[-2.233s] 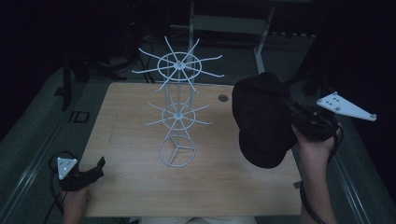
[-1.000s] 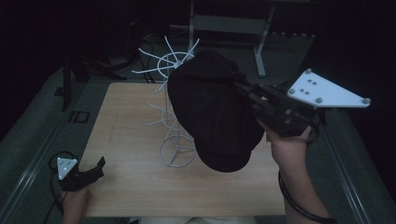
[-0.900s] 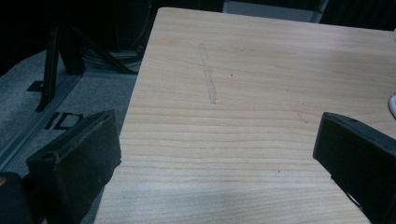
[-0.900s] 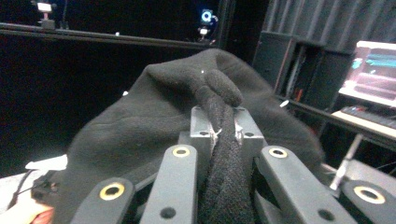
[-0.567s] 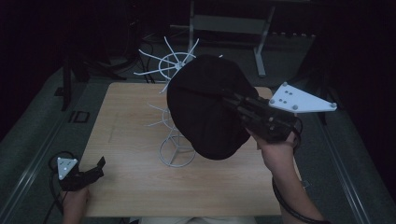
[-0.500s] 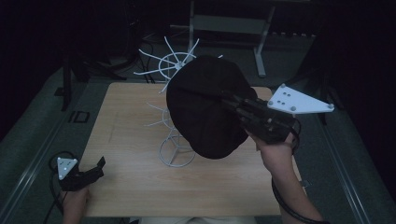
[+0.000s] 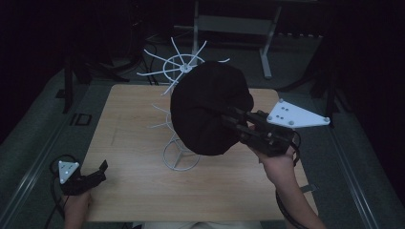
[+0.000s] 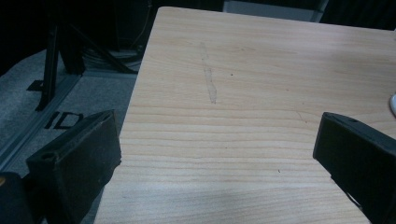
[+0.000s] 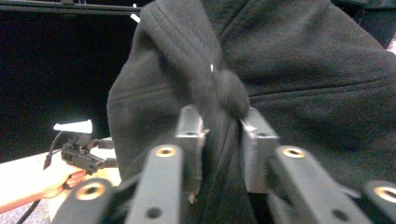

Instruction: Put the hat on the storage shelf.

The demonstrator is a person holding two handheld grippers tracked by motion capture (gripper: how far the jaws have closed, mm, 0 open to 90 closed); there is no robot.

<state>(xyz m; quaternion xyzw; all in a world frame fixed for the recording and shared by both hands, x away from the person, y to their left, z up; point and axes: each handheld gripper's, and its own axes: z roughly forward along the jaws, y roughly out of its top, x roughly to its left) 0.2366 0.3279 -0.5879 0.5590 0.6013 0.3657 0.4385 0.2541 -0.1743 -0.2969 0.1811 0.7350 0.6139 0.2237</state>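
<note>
At the lower left of the high view, your left gripper (image 7: 98, 172) rests near the table (image 7: 133, 114) edge, jaws wide and empty. At the centre, the black hat (image 7: 205, 114) sits on the white wire rack (image 7: 180, 157). Your right gripper (image 9: 219, 140) has just been opening; a fold of the hat lies between its jaws, and I cannot tell if they press it. On the floor, "ID" (image 8: 63, 120) is readable.

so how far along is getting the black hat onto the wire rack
The black hat already drapes over the white wire rack. The right gripper has just been opening its jaws, with a fold of fabric between them. Left: let go fully and back away. The left gripper rests open near the table corner.
</note>
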